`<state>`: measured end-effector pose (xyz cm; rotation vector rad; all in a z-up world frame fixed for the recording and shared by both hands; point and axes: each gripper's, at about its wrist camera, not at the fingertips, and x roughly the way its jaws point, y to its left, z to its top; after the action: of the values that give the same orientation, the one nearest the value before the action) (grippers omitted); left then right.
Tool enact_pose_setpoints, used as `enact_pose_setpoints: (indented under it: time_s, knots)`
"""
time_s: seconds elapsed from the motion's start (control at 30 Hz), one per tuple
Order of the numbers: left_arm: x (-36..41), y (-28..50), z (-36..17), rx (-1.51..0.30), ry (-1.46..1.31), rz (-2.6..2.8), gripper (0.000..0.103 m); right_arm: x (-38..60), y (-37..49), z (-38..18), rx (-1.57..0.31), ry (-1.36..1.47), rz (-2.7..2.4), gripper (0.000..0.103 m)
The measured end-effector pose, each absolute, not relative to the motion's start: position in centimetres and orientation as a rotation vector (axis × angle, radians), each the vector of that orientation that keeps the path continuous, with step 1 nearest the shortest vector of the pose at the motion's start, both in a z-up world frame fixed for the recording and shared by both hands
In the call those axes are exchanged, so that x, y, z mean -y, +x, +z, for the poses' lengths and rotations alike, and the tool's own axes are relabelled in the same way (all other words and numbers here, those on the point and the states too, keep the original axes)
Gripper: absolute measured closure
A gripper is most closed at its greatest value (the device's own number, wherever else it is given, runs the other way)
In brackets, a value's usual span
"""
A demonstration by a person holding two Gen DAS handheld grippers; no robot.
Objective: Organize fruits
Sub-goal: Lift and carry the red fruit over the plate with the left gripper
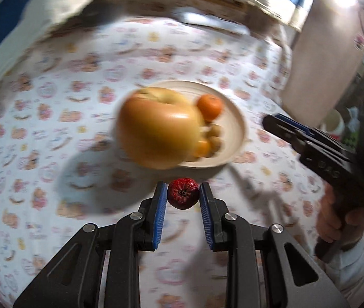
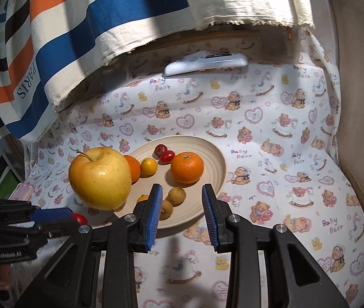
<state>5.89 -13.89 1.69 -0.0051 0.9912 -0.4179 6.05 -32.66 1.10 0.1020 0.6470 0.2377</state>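
Red and small, the berry (image 1: 182,193) sits pinched in the left claw (image 1: 182,197) at lower centre, apparently bound for the plate (image 2: 207,151) where the other fruit is gathered, while the right claw (image 2: 182,214) hangs open and empty over the plate's near rim.

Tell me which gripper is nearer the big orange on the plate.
Right. The empty right gripper hangs open just in front of the big orange; the left gripper, clamping a red fruit, is off the plate.
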Motion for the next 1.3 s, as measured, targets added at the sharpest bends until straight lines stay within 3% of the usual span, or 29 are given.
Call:
enact_pose_setpoints:
  time_s: [0.37, 0.6, 1.3]
  knots:
    - [21.1, 7.7, 1.6, -0.950, 0.062, -0.456, 0.078, 36.9, 6.3, 0.3, -0.647, 0.197, 0.202, 0.069]
    - [22.7, 10.6, 0.9, -0.924, 0.081, -0.426, 0.078, 37.9, 6.9, -0.5, -0.692, 0.264, 0.236, 0.074]
    - [24.4, 11.8, -0.9, -0.942, 0.148, -0.436, 0.078, 38.1, 7.4, -0.9, -0.721, 0.267, 0.194, 0.074]
